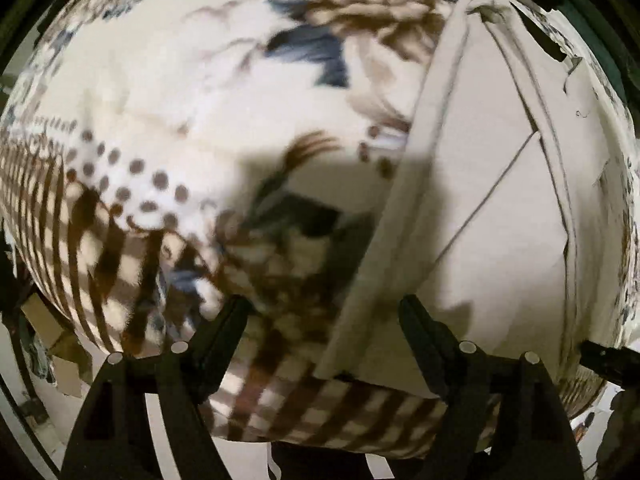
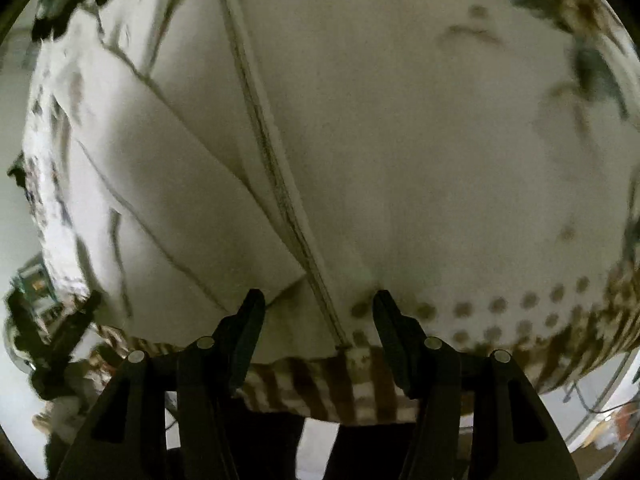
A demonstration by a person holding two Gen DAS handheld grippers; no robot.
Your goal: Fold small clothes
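Note:
A beige garment lies flat on a patterned blanket, long side running away from me, with seams and a diagonal pocket line showing. My left gripper is open and empty, its fingers straddling the garment's near left edge. In the right wrist view the same garment fills the left half, its hemmed edge running down to the gap between the fingers. My right gripper is open and empty over that near edge. The left gripper also shows in the right wrist view at lower left.
The blanket has brown and blue flowers, dots and a checked border, and hangs over the near edge of the bed or table. Floor and clutter show below at the lower left of the left wrist view.

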